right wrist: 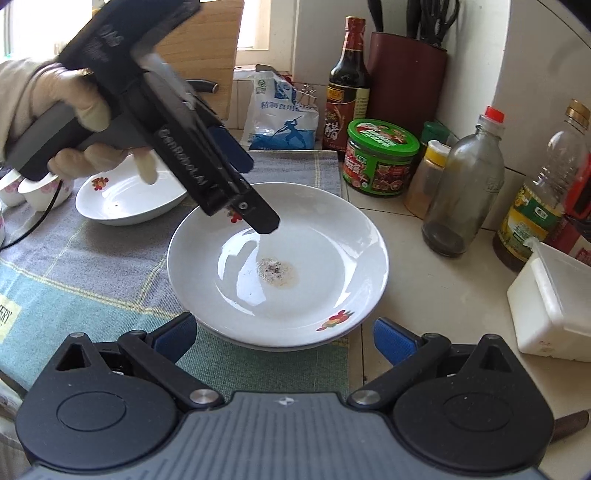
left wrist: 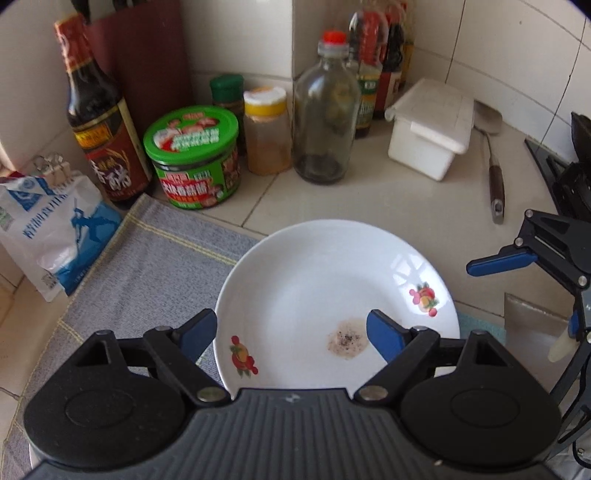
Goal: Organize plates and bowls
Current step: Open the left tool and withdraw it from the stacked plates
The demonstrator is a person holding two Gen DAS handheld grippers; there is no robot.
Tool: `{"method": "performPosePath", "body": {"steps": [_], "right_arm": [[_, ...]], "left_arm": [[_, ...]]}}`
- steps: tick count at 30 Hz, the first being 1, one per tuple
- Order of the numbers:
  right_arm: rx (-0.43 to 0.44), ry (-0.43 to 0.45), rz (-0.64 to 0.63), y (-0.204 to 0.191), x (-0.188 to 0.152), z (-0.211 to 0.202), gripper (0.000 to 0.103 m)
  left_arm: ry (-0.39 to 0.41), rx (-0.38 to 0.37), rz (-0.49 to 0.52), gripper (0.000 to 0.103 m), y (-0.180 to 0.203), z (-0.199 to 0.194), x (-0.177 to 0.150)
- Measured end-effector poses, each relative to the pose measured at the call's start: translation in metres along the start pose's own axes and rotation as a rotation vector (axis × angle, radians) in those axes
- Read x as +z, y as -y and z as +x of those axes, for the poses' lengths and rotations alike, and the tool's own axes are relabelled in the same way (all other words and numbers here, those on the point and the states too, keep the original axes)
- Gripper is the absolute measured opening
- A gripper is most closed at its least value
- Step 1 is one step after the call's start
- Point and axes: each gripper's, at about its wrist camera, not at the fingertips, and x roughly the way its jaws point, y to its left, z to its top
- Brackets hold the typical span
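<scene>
Bright daylight from a window (right wrist: 33, 26) glares on the white plate (right wrist: 314, 236); fisheye bends the edges, corners darken, and the bottles (left wrist: 99, 110) blur slightly.

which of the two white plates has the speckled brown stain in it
The nearer plate, partly off the cloth toward the jars; the stain sits in its middle. The far plate, wholly on the cloth beside the small cups, looks clean.

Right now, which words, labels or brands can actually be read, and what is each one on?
"ERY": end of a cut-off word on a pale patch of the mat.
Raised lettering on the left gripper body: too blurred to spell.
One large Chinese character on the dark sauce bottle; the rest is too small.
Salt bag, green-lidded jar, oil bottle: Chinese print, blurred.
</scene>
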Motion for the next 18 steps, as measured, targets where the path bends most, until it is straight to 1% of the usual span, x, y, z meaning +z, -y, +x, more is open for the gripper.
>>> {"method": "performPosePath", "body": {"steps": [4, 8, 12, 15, 16, 18], "right_arm": [[-0.019, 0.0, 0.014, 0.0, 0.001, -0.003, 0.103], [-0.023, 0.015, -0.002, -0.005, 0.003, -0.006, 0.103], [-0.03, 0.034, -0.019, -0.009, 0.006, -0.008, 0.103], [-0.023, 0.051, -0.016, -0.01, 0.009, -0.007, 0.103], [-0.012, 0.058, -0.012, -0.01, 0.01, -0.007, 0.103], [0.016, 0.067, -0.006, -0.01, 0.014, -0.005, 0.103]], "left_arm": [[0.063, 0.01, -0.038, 0.088, 0.007, -0.018, -0.013], [0.115, 0.025, -0.108, 0.091, 0.013, -0.035, -0.027], [0.188, 0.101, -0.173, 0.094, 0.019, -0.051, -0.047], [0.199, 0.145, -0.251, 0.096, 0.021, -0.063, -0.064], [0.201, 0.157, -0.28, 0.099, 0.022, -0.068, -0.07], [0.188, 0.213, -0.331, 0.1, 0.024, -0.076, -0.084]]}}
